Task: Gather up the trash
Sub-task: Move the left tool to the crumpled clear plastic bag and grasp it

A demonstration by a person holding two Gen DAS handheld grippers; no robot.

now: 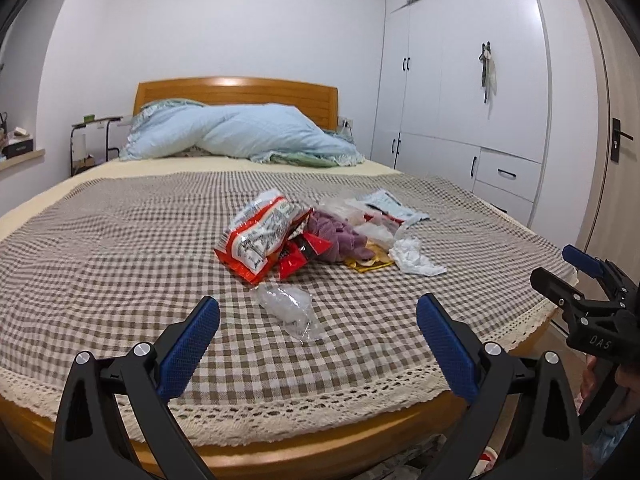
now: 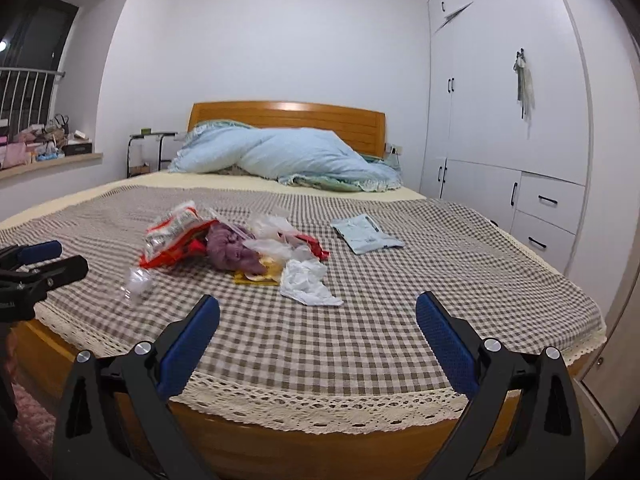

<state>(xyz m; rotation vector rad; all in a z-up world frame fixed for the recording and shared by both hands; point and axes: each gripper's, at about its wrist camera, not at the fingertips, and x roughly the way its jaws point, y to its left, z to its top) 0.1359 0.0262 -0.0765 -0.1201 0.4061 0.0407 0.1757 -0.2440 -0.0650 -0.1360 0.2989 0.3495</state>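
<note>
A heap of trash lies mid-bed on the checked cover (image 1: 120,240): a red and white snack bag (image 1: 256,240), a purple cloth (image 1: 344,236), a yellow wrapper (image 1: 368,262), crumpled white paper (image 1: 414,258) and a pale flat packet (image 1: 394,204). A clear plastic wrapper (image 1: 288,306) lies nearest, just beyond my left gripper (image 1: 318,334), which is open and empty. My right gripper (image 2: 318,334) is open and empty too, short of the white paper (image 2: 306,282). The pale packet (image 2: 366,234) lies apart to the right.
A bunched light blue duvet (image 1: 240,132) lies against the wooden headboard (image 1: 236,92). White wardrobes (image 1: 472,80) line the right wall. A window ledge (image 2: 48,160) with small items is at the left. The bed's wooden foot rail (image 1: 300,452) is just below both grippers.
</note>
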